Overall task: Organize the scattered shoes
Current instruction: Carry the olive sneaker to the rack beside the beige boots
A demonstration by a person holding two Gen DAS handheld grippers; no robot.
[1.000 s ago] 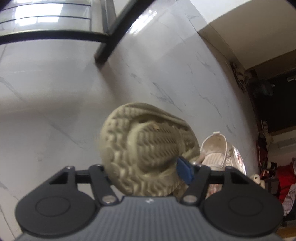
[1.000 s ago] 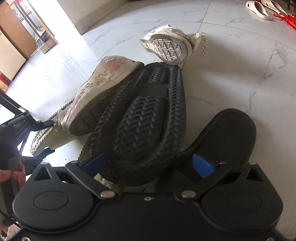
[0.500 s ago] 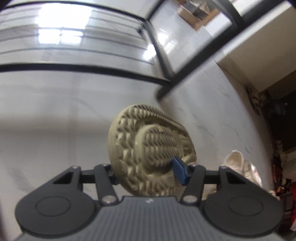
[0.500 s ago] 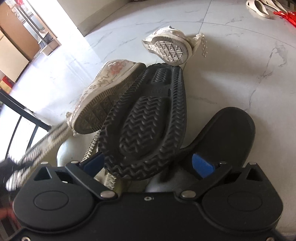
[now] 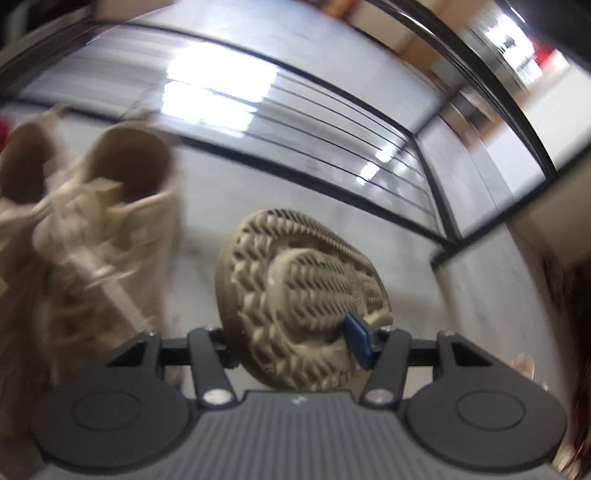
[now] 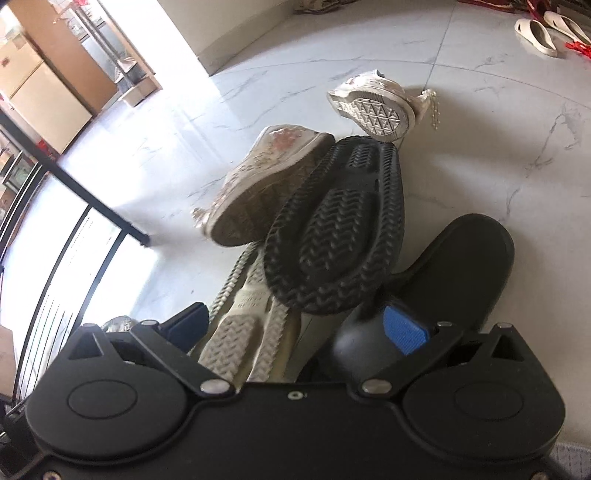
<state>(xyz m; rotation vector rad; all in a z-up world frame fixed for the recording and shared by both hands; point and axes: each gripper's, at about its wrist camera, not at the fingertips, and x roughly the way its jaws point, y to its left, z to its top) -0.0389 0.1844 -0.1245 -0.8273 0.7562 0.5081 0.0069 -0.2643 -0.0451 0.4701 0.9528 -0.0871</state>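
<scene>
My left gripper (image 5: 295,341) is shut on a khaki shoe (image 5: 299,295), its treaded sole facing the camera, held above the floor. Blurred beige shoes (image 5: 85,229) stand at the left of that view. My right gripper (image 6: 295,328) is shut on a black slipper (image 6: 336,236), sole up, raised over a pile: a second black slipper (image 6: 469,266), a beige sneaker sole (image 6: 247,332) and a floral cream shoe (image 6: 258,181). A white sneaker (image 6: 376,103) lies on its side farther off.
A black metal rack with wire shelves (image 5: 332,122) stands ahead of the left gripper and shows at the left of the right wrist view (image 6: 92,206). White marble floor (image 6: 498,147) spreads to the right. Cream slippers (image 6: 535,31) lie far right. Cardboard boxes (image 6: 48,85) stand at back left.
My left gripper has swung with the khaki shoe toward the rack, and beige shoes have come into view at its left. My right gripper has lifted the black slipper slightly off the pile.
</scene>
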